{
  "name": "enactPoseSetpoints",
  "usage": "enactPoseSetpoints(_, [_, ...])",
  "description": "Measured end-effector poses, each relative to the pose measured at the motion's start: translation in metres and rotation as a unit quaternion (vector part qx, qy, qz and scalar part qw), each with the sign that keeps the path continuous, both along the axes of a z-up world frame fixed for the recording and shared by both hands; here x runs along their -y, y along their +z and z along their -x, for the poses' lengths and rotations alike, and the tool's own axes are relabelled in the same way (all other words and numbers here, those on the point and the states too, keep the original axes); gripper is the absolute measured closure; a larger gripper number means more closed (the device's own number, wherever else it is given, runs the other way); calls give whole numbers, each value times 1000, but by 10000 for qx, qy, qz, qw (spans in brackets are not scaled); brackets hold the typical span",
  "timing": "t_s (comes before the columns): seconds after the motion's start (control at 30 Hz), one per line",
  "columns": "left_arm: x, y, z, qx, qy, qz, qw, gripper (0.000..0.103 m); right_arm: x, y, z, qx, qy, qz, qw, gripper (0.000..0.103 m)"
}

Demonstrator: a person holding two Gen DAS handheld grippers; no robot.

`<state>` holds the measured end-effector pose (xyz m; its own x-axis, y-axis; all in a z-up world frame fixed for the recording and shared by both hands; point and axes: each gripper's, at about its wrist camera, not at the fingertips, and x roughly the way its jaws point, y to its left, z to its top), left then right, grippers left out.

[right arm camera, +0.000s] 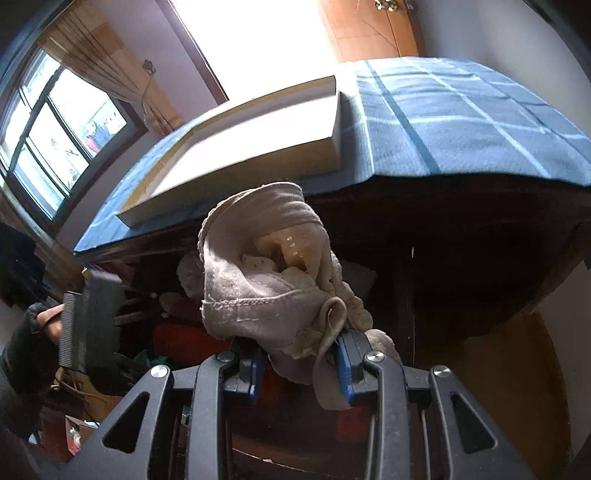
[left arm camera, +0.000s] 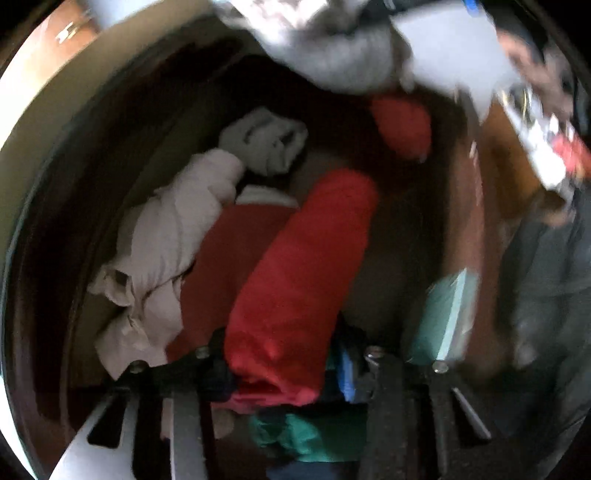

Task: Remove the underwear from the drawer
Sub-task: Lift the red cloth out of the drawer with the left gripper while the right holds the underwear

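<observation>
A bedroom in a home: a dark wooden table point(right arm camera: 461, 229) under a blue checked cloth point(right arm camera: 443, 122), a curtained window point(right arm camera: 55, 129) with tied-back drapes point(right arm camera: 110, 62), a wooden door point(right arm camera: 373, 29) — and an open drawer point(left arm camera: 465, 206) heaped with rolled clothes (reds, whites, some green). A flat white box point(right arm camera: 243, 147) lies on the cloth.

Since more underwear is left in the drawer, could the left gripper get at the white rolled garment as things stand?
Probably not yet: the left gripper is shut on a red garment, which lies across the way to the white rolled garment.
</observation>
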<state>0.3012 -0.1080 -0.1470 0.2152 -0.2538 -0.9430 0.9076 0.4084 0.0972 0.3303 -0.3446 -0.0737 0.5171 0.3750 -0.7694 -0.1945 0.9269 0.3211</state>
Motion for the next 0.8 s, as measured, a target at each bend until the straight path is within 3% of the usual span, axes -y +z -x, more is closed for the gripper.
enactPoseSetpoints(0.2, [-17, 47, 19, 212, 446, 987, 9939, 65, -3, 6, 1, 33, -55, -66, 10000, 69])
enactPoseSetpoints(0.33, [-37, 80, 12, 302, 946, 1732, 9799, 65, -6, 22, 0, 199, -62, -52, 9998, 69])
enactPoseSetpoints(0.43, [-51, 101, 5, 449, 1235, 2078, 9693, 66, -9, 33, -5, 330, -60, 6, 9994, 69])
enactPoseSetpoints(0.5, [-60, 111, 6, 532, 1351, 2170, 9653, 86, -12, 37, -7, 380, -46, 6, 9993, 69])
enactPoseSetpoints(0.57, [-60, 109, 2, 667, 1421, 1964, 9679, 86, -15, 40, -7, 421, -8, 9, 9991, 69])
enactPoseSetpoints(0.63, [-54, 92, -4, 440, 1416, 1777, 9728, 85, -17, 40, -8, 435, 23, 26, 9990, 69])
enactPoseSetpoints(0.67, [-54, 90, -5, 285, 1481, 1739, 9731, 79, -18, 40, -7, 427, 35, 9, 9991, 69])
enactPoseSetpoints(0.77, [-43, 69, -6, -92, 1838, 1586, 9701, 35, -17, 37, -6, 390, 60, -17, 9992, 68])
enactPoseSetpoints(0.8, [-38, 63, -7, -131, 1931, 1597, 9680, 33, -17, 35, -6, 382, 54, -15, 9993, 68])
